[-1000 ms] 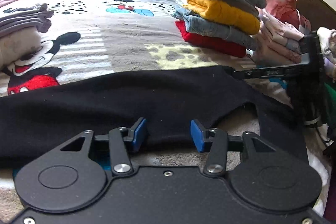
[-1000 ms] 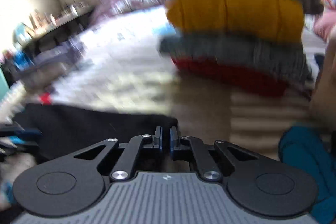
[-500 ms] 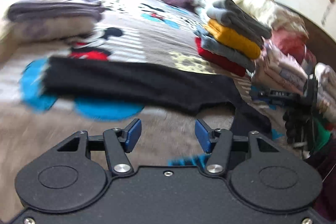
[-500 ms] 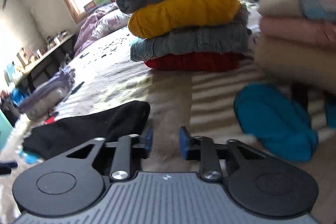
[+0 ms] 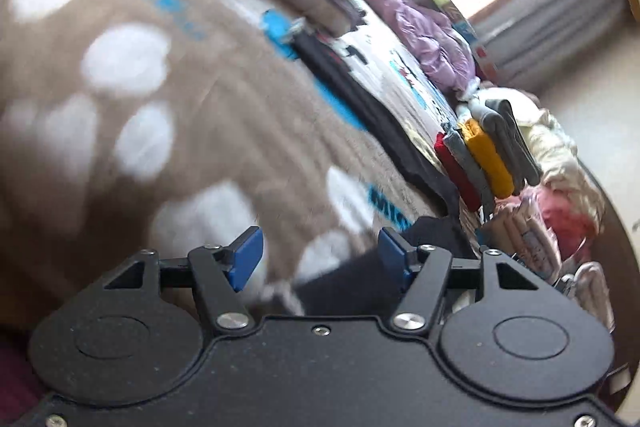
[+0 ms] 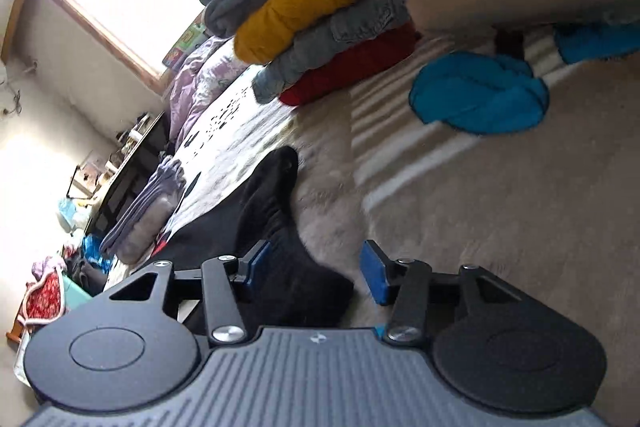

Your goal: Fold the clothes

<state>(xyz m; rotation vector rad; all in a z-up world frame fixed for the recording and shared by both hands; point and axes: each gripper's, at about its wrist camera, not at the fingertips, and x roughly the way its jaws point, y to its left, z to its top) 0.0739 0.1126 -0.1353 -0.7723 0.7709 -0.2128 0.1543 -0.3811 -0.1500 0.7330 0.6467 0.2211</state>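
Left gripper (image 5: 320, 253) being held apart, jaws just opening, nothing pinched. Right gripper (image 6: 316, 269) likewise just opening, jaws apart, black garment (image 6: 276, 227) lying loose between blue pads, stretching from frame centre to lower left on blanket (image 6: 500, 207). Folded stack (image 6: 320, 27) sitting upper centre.

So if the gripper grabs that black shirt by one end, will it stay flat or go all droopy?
Probably droopy: the black garment lies limp and wrinkled on the blanket, so it looks soft. It likely weighs little, being thin. Its long free end would probably dangle and drag.
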